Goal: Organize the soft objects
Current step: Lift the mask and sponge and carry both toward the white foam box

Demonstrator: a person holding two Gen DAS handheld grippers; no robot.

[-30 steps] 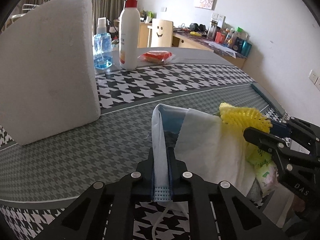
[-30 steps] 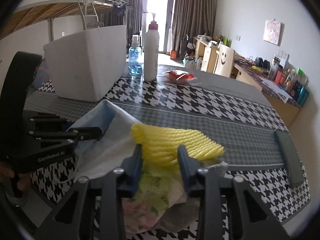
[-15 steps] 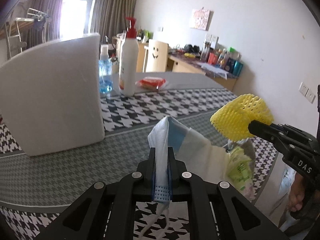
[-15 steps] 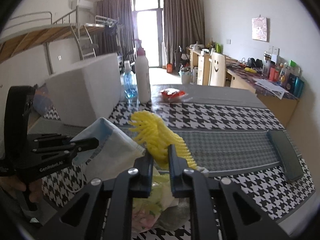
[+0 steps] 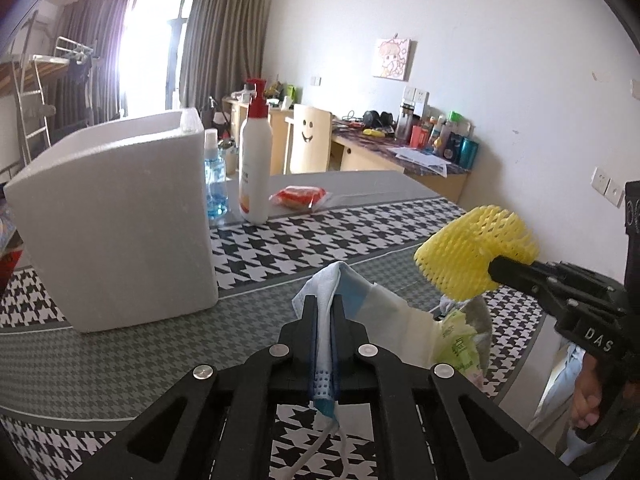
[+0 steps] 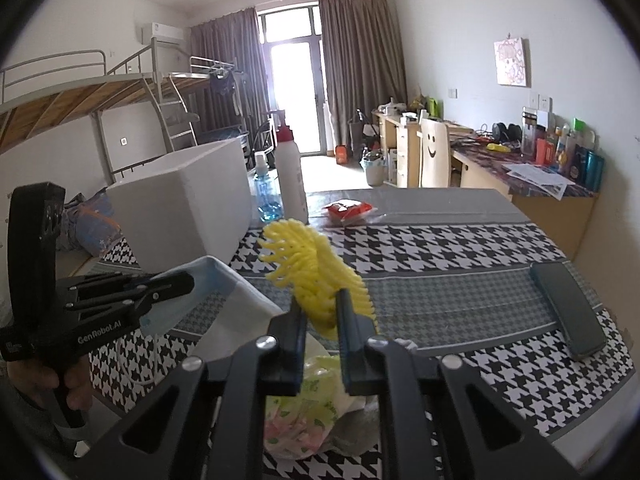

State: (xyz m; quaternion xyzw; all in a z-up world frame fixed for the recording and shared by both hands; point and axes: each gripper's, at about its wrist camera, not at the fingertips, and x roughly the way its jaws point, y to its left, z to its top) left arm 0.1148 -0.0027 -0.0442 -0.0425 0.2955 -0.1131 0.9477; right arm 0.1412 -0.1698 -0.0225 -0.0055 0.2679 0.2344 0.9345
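While the left tool [image 5: 325, 312] pinched the face mask [image 5: 344, 284] and the right tool [image 6: 322, 312] squeezed the yellow foam net [image 6: 316, 272], either soft piece could have slipped free above the desk [image 6: 440, 248].

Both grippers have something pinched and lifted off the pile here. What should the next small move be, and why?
Probably carry both toward the open white foam box. The left gripper is shut on the face mask and the right gripper on the yellow foam net, both clear of the table.
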